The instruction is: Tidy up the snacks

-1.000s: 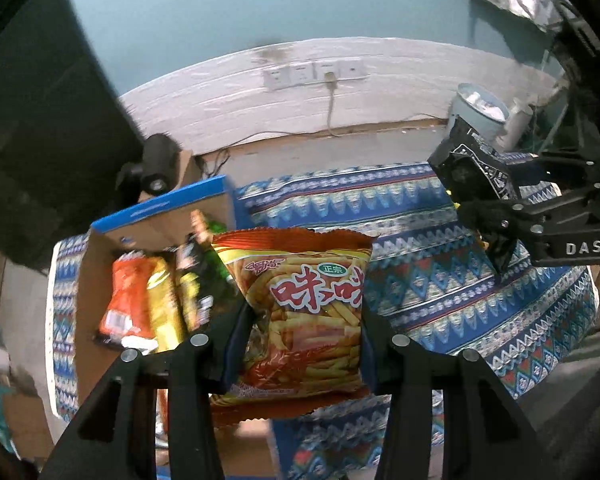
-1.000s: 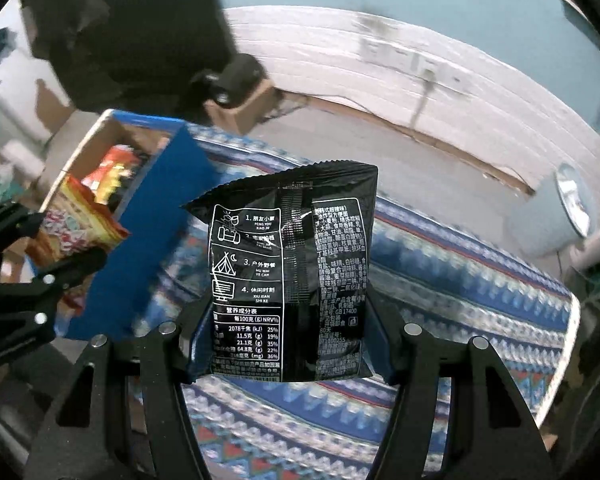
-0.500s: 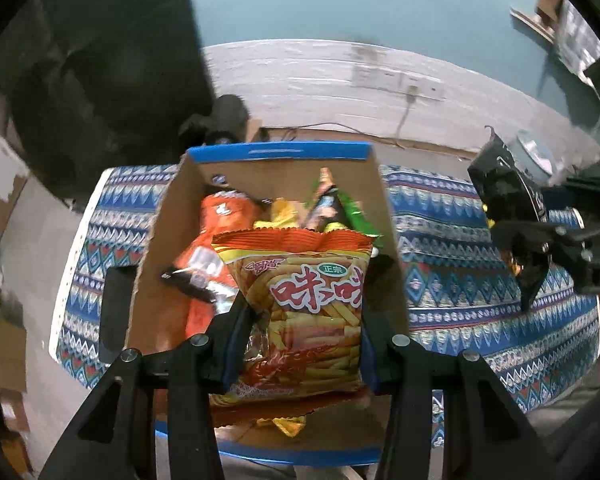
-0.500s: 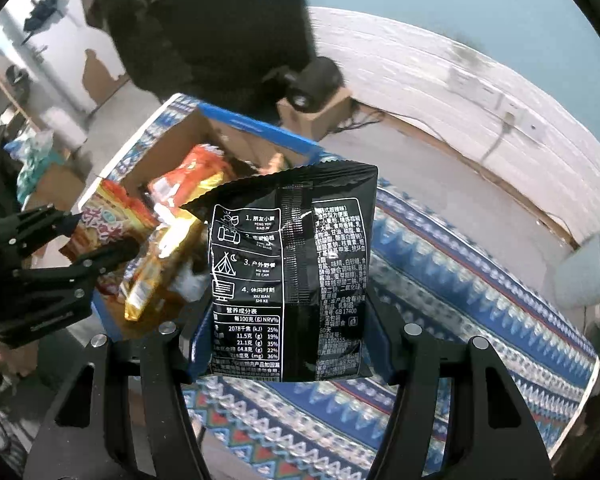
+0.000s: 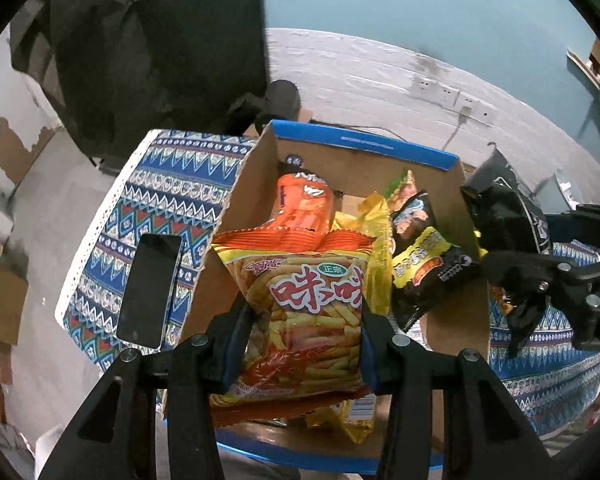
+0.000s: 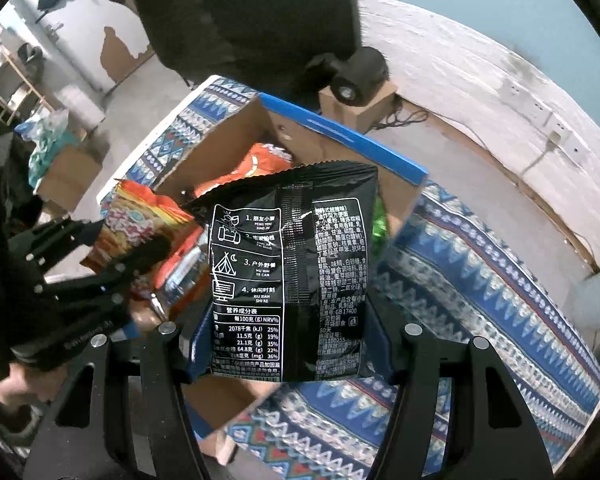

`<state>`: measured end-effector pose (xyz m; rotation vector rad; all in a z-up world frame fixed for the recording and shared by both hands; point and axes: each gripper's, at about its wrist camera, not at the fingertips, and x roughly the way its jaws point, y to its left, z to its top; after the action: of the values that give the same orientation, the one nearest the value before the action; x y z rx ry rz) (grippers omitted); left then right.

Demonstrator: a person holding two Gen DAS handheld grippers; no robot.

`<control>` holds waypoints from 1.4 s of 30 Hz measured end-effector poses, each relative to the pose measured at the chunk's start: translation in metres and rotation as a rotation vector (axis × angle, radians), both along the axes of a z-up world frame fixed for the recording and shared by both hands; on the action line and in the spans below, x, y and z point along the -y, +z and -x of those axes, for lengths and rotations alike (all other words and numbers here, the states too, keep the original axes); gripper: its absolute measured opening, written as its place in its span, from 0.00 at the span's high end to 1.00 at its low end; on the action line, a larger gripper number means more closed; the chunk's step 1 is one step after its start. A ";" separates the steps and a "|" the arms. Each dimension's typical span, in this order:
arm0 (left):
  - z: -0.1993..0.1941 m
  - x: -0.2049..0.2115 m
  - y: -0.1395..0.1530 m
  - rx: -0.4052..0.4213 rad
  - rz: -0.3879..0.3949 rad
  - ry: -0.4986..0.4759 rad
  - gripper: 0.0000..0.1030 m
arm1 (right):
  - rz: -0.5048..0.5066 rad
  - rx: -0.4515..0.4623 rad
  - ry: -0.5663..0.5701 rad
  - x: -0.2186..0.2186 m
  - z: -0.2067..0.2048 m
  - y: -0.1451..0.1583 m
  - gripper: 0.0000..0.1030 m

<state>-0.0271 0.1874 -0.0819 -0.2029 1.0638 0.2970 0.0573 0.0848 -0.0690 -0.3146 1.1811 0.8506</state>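
On the patterned blue tablecloth (image 5: pixel 168 184), a black phone (image 5: pixel 150 290) lies flat just beside the left wall of the open cardboard box (image 5: pixel 364 146). The left gripper (image 5: pixel 304 344) is clamped on an orange-and-yellow snack bag (image 5: pixel 306 304), its pads pressing the bag's two side edges; the bag stands upright over the box, long axis vertical, its crimped orange top edge pointing away from the camera and its printed front facing it. Inside the box lie an orange packet (image 5: pixel 304 204), a yellow packet (image 5: pixel 374 216) and a black-and-yellow packet (image 5: pixel 428 268) leaning against the right wall. Further right, the right gripper (image 6: pixel 290 344) grips a black snack bag (image 6: pixel 290 272) by both sides, upright, back panel toward the camera, serrated top edge up, above the box's near right corner.
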 end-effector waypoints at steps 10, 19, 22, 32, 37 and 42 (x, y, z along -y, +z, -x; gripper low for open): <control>0.008 -0.011 0.007 0.008 -0.014 0.046 0.34 | -0.023 0.020 0.002 -0.021 0.002 0.004 0.24; 0.016 -0.004 0.026 0.042 -0.054 0.048 0.21 | -0.038 0.063 -0.028 -0.001 0.005 0.019 0.23; 0.017 0.000 0.029 0.046 -0.066 0.044 0.18 | -0.041 0.081 -0.032 0.006 0.008 0.023 0.23; 0.026 0.011 0.048 0.098 -0.091 0.027 0.15 | -0.074 0.148 -0.043 0.024 0.021 0.040 0.22; 0.032 0.012 0.059 0.138 -0.103 0.033 0.14 | -0.081 0.175 -0.051 0.033 0.025 0.045 0.22; 0.035 0.014 0.068 0.160 -0.111 0.033 0.13 | -0.072 0.211 -0.046 0.042 0.030 0.045 0.22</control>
<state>-0.0625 0.1737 -0.0142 -0.1426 0.8836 0.3622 0.0276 0.0423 -0.0235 -0.3091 0.9563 0.7970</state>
